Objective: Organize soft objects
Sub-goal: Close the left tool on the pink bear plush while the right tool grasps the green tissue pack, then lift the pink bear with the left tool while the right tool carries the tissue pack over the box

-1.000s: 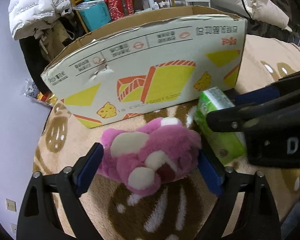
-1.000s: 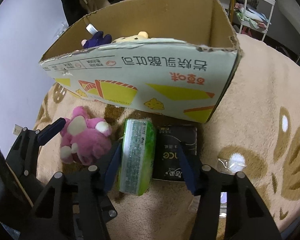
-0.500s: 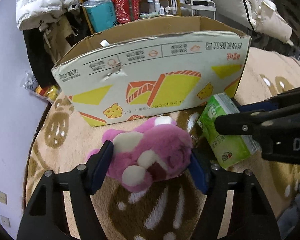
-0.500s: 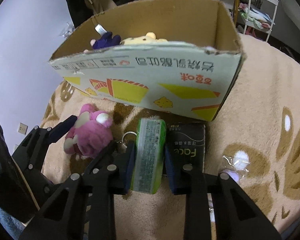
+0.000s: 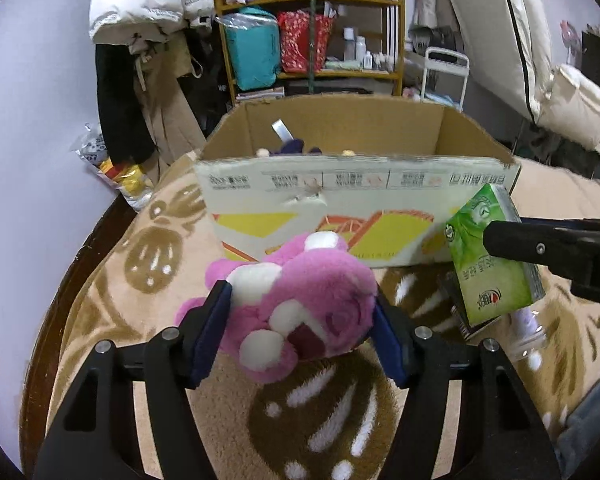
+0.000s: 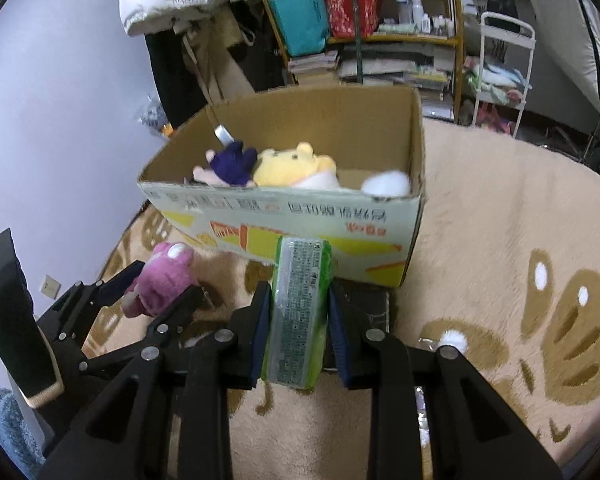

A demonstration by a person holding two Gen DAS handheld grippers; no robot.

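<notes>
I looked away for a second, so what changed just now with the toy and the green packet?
The right claw shut on the green tissue pack and lifted it; the left claw raised the pink plush toward the cardboard box. The box and black pack stayed put.

black pack (image 6: 374, 304) mostly hidden behind tissue pack (image 6: 298, 316), box print (image 6: 332, 216) blurred

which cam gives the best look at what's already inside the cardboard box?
Right wrist. It looks down over the near wall of the cardboard box, showing a purple plush, a yellow plush and something white. Left wrist sits lower: only the tips of the purple plush clear the rim.
</notes>
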